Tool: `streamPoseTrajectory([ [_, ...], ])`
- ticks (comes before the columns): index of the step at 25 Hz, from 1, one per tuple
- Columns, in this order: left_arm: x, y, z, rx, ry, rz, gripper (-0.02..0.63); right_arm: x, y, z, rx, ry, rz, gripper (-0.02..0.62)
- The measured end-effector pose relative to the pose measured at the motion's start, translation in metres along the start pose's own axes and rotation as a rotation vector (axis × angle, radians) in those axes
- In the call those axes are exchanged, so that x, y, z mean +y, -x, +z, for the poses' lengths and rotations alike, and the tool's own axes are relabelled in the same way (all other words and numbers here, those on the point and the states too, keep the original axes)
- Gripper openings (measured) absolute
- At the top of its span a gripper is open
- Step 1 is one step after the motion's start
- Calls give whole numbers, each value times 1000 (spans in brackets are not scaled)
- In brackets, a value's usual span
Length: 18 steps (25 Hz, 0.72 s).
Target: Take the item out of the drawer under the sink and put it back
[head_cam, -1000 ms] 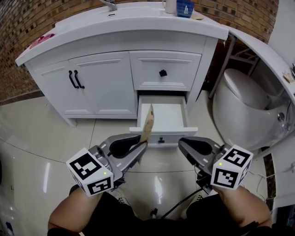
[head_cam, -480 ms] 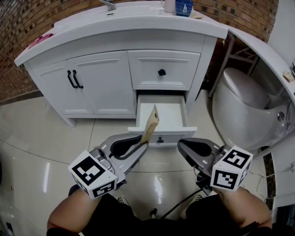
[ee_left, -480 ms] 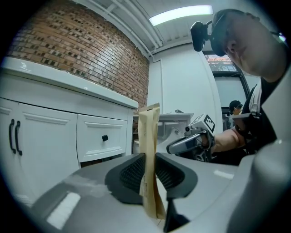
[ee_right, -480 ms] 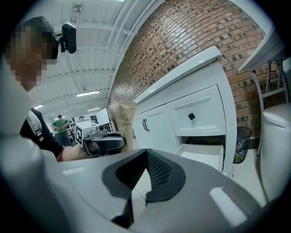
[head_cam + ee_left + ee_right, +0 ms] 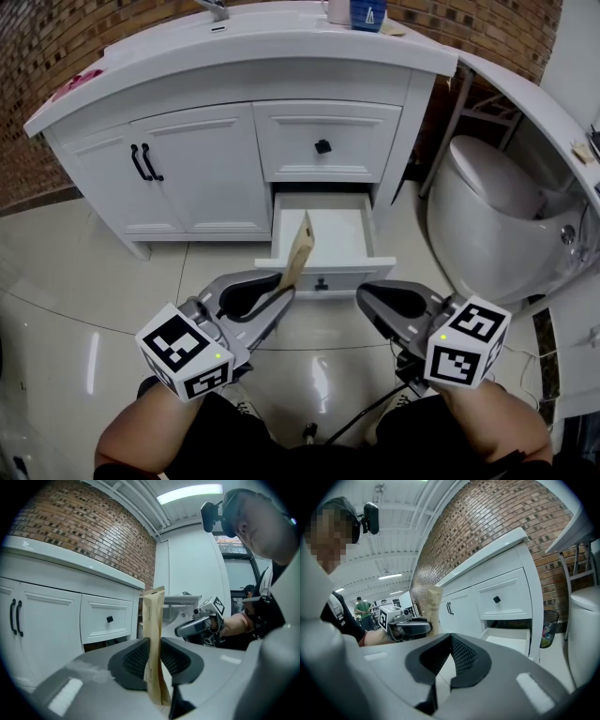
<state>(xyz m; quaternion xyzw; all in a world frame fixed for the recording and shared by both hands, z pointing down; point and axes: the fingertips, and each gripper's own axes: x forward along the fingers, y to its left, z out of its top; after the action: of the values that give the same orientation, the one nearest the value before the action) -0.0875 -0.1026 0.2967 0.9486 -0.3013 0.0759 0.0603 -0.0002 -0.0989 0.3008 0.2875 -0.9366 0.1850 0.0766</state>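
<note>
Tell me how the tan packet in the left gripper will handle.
The tan packet stands upright from one pinch in the left gripper, so it is probably fairly stiff and light. It looks thin and flat, so it may slip or tilt, as the jaws have just been opening slightly around it.

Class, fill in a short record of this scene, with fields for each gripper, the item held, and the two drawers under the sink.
left gripper: fingers shut on the pouch
pouch: brown paper, held upright, not in the drawer
right gripper: fingers together, nothing between them
lower drawer: pulled open, nothing seen inside
upper drawer: closed
</note>
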Motion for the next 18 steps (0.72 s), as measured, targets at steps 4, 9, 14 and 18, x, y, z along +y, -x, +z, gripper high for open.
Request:
streamPoseTrajectory([
  [4, 0, -1, -1, 3, 1, -1, 78, 1, -1, -1, 2, 2, 5, 3],
  [9, 1, 0, 0, 4, -2, 2, 78, 3, -2, -1, 7, 2, 10, 3],
  [14, 8, -4, -1, 22, -38, 33, 78, 3, -3, -2, 8, 1, 11, 3],
  [18, 17, -8, 9, 22, -119, 72, 77, 2, -3, -1, 5, 3, 8, 3],
])
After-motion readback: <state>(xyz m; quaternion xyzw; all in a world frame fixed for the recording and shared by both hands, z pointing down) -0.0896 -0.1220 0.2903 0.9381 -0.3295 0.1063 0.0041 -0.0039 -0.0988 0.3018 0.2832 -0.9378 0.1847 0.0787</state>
